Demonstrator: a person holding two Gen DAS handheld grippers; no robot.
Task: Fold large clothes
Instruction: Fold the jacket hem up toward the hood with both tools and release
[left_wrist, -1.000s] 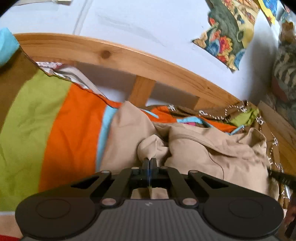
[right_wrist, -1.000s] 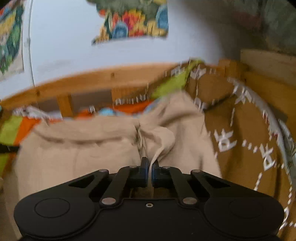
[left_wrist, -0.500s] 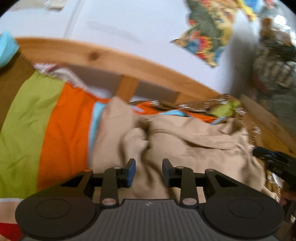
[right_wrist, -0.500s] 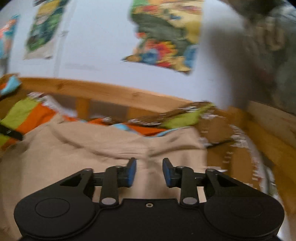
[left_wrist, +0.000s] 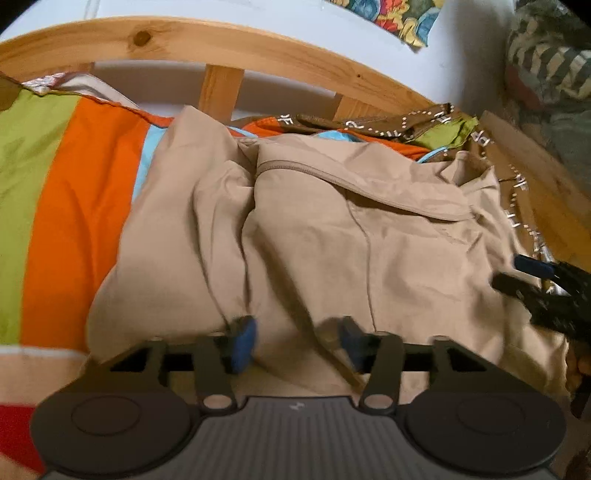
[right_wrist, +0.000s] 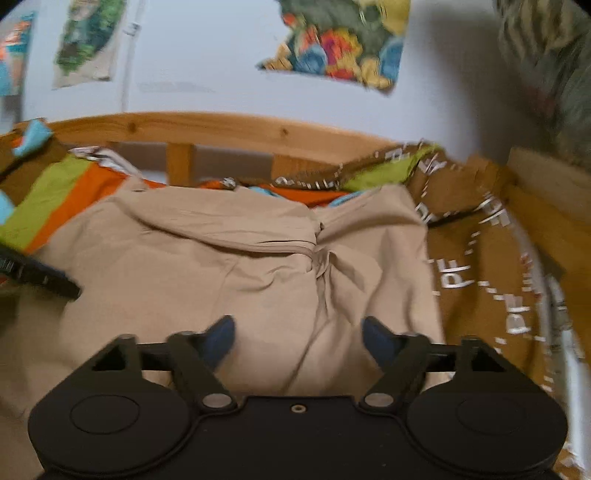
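Note:
A large beige garment (left_wrist: 332, 229) lies crumpled on a bed, with a stitched fold edge running across its upper part. In the right wrist view the same beige garment (right_wrist: 229, 266) fills the middle. My left gripper (left_wrist: 297, 343) hovers open over the garment's near edge, nothing between its blue pads. My right gripper (right_wrist: 299, 339) is open wide above the cloth, holding nothing. The right gripper's fingers (left_wrist: 532, 280) show at the right edge of the left wrist view. A finger of the left gripper (right_wrist: 37, 273) shows at the left edge of the right wrist view.
A striped bedcover in green, orange and light blue (left_wrist: 62, 206) lies under the garment. Brown cloth with white lettering (right_wrist: 480, 266) lies to the right. A wooden bed rail (left_wrist: 229, 40) runs along the far side, with a white wall and colourful pictures (right_wrist: 340, 40) behind.
Both grippers were shut on bunches of the beige cloth a second ago. They let go, opened wider, and the cloth has dropped flat onto the bed.

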